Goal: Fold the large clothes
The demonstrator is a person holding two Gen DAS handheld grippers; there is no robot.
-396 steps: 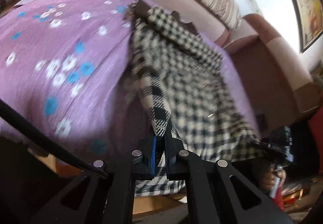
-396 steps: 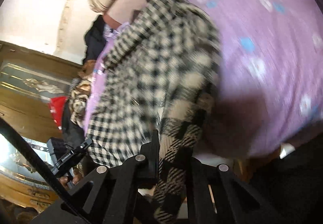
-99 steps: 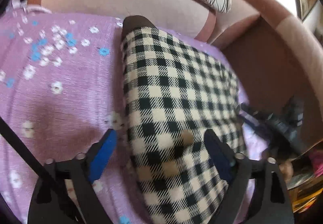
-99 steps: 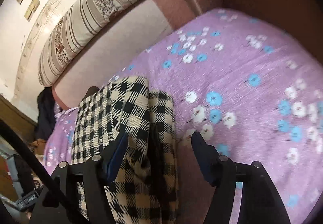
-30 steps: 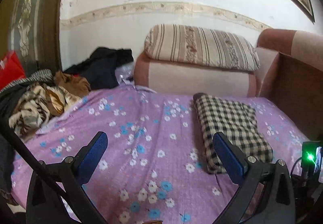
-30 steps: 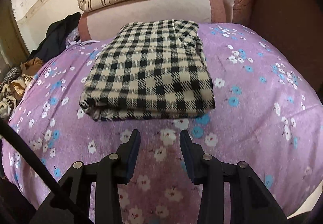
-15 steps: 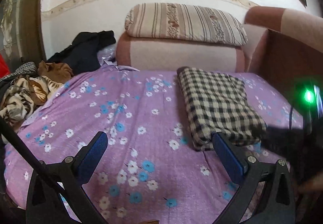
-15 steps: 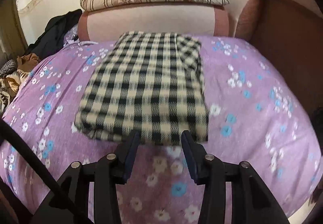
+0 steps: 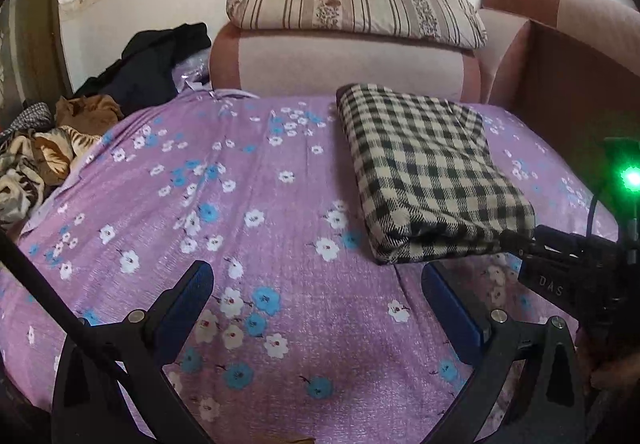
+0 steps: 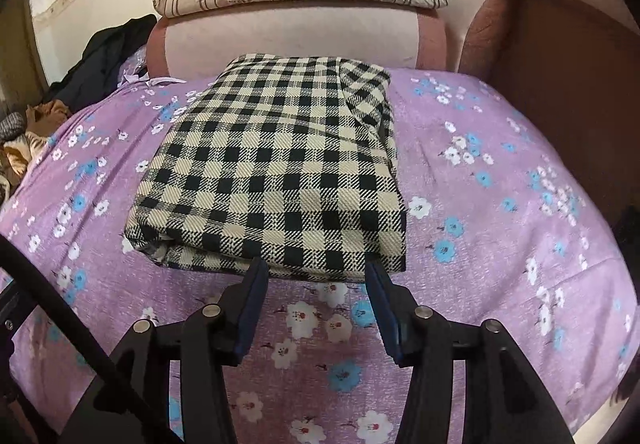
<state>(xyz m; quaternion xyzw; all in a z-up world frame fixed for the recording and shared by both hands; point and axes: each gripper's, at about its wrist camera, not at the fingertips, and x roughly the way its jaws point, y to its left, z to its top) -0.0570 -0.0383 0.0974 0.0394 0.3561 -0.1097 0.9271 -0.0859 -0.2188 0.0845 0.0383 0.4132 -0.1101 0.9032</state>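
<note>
- Right wrist view: our right gripper (image 10: 316,286) has just been spreading its jaws, and nothing sits between them. The checked garment (image 10: 276,172) lies folded at twelve o'clock on the purple sheet (image 10: 500,204), just past the fingertips.
- We've let go and pulled back since the earlier frames; we judge this piece done.
- Left gripper (image 9: 316,298) hangs spread wide and empty, tilted down over the sheet, garment at two o'clock.

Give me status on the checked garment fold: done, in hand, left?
Done: the checked garment lies as a compact folded rectangle on the floral purple sheet. In hand: nothing; left gripper is open and empty, right gripper, jaws just opening, holds nothing. Left: the clothes pile beside the sheet looks unfolded.
</note>
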